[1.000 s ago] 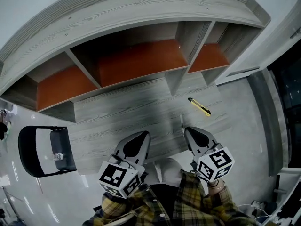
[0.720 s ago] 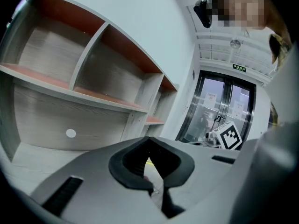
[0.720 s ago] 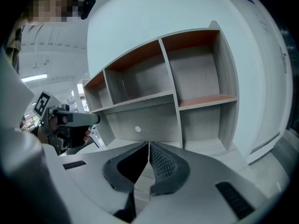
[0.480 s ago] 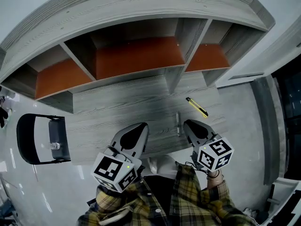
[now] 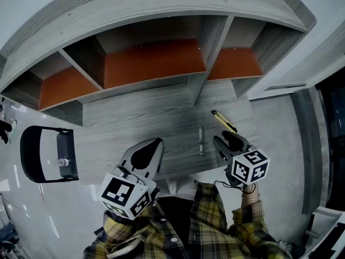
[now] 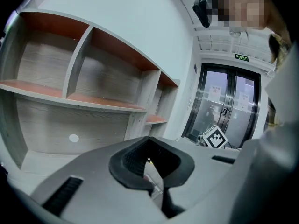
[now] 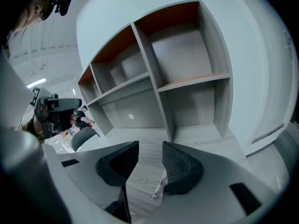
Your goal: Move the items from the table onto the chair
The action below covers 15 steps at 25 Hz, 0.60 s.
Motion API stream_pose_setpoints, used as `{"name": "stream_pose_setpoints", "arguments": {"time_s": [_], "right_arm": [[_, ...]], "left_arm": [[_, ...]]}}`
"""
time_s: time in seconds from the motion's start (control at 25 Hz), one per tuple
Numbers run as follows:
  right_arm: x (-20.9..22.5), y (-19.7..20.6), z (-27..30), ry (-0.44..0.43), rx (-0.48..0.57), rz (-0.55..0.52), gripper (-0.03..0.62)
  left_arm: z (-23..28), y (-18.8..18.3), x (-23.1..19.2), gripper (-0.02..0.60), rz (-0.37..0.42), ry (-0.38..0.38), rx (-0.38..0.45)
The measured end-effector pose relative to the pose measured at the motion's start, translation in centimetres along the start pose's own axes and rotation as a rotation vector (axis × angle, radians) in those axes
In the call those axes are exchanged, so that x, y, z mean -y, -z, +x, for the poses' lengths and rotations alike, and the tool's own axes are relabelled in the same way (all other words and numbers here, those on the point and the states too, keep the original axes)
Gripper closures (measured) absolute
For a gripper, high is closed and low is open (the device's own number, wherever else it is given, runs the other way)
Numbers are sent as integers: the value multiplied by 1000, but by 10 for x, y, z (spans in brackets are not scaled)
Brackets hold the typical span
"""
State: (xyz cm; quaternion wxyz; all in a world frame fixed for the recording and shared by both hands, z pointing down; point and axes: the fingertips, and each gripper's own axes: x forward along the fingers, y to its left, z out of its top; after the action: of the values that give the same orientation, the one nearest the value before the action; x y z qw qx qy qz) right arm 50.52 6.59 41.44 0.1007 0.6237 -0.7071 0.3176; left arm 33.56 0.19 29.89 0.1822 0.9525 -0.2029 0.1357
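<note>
Farthest left, we see the chair [image 5: 70, 144] standing on the floor just beside the table's [image 5: 135, 123] left end, with a small clear bottle [image 5: 63, 162] upright on its seat. Moving right, our left gripper [image 5: 155, 143] hangs over the table's near edge; in the left gripper view [image 6: 149, 141] its dark pads are pressed together at the tips with nothing pinched. Further right, a slim silver pen [image 5: 201, 141] lies on the table, running near to far, apart from both tools. Just right of it is our right gripper [image 5: 221, 140], tilted down toward the tabletop. Its jaws have just been opening and now stand spread [image 7: 150, 157] with nothing clamped; the pen [image 7: 159, 189] shows on the wood below, at the inner edge of the right-hand pad. Just beyond that gripper, a yellow utility knife [image 5: 223, 121] lies slantwise on the table, near the foot of the shelf unit [image 5: 156, 63] along the far side.
</note>
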Motion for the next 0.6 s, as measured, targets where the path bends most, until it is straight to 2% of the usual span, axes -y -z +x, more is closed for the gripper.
{"name": "stream_pose_setpoints", "arguments": {"time_s": [0.16, 0.36, 0.6], "right_arm": [[41, 12, 6, 34, -36, 24, 441], [96, 38, 24, 91, -149, -12, 433], [153, 79, 60, 125, -304, -37, 419]], "left_arm": [[0, 4, 0, 577, -25, -11, -12], [-2, 10, -3, 577, -24, -45, -44], [-11, 17, -11, 577, -105, -71, -55]]}}
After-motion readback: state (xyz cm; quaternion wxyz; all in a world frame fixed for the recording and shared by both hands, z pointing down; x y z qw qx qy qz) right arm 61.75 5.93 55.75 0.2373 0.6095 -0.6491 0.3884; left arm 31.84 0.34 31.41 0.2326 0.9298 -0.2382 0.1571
